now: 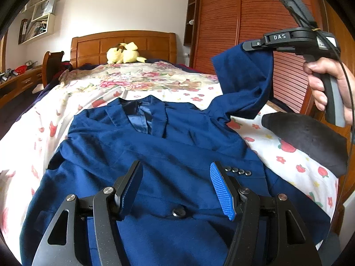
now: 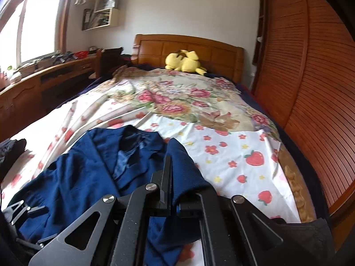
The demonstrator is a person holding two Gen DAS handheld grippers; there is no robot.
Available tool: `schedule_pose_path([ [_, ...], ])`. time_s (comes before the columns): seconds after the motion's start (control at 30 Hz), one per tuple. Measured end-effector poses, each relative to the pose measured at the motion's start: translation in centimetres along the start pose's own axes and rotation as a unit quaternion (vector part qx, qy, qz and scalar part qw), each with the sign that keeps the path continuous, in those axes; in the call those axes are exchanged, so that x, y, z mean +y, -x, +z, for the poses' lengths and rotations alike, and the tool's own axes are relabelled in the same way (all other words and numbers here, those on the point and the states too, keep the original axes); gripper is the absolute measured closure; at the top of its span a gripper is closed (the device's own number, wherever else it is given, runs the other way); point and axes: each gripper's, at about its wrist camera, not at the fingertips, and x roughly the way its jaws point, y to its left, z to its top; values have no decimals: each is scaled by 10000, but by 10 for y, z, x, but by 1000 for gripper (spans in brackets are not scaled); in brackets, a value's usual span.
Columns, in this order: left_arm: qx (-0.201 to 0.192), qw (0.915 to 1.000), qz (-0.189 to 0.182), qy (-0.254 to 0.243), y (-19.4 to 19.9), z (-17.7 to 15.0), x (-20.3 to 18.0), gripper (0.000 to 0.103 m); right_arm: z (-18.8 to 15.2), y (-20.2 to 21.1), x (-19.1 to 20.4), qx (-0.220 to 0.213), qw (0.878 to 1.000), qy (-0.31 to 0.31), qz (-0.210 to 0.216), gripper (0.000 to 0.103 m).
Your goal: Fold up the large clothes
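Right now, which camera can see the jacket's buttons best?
The left wrist view. The blue jacket lies spread out there, with its front button and cuff buttons in plain sight. The right wrist view shows only the collar and one side; no buttons.

Left wrist camera sits low and close over the blue blazer (image 1: 155, 155), facing up the bed (image 1: 33, 133) toward the wooden headboard (image 1: 124, 44) at twelve o'clock. The right gripper (image 1: 255, 44) shows at two o'clock. Right wrist camera looks from higher, tilted down, same heading, wardrobe (image 2: 310, 88) at three o'clock. Both views share the blazer, floral bedspread (image 2: 188, 102), yellow plush toy (image 2: 184, 63), headboard and wall shelf (image 2: 104, 11).
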Motion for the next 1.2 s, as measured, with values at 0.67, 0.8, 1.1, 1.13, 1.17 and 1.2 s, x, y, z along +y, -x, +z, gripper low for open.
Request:
schedule_pose_path([
  [0.67, -143, 9998, 164, -19, 53, -16, 38, 38, -45, 14, 91, 150, 9944, 125, 1034, 100],
  [0.8, -145, 9996, 223, -69, 63, -22, 47, 38, -80, 4, 110, 452, 9922, 203, 1145, 100],
  [1.1, -193, 9996, 187, -3, 74, -28, 62, 38, -139, -12, 134, 1142, 9890, 243, 904, 99],
  [1.13, -194, 9996, 184, -20, 73, -29, 61, 38, -143, -12, 135, 1183, 9889, 284, 856, 96],
  [1.17, -202, 9996, 176, -30, 73, -29, 62, 38, -148, -12, 137, 1235, 9885, 338, 804, 92],
  [1.2, -203, 9997, 159, -35, 71, -30, 63, 38, -154, -11, 138, 1317, 9874, 369, 800, 87],
])
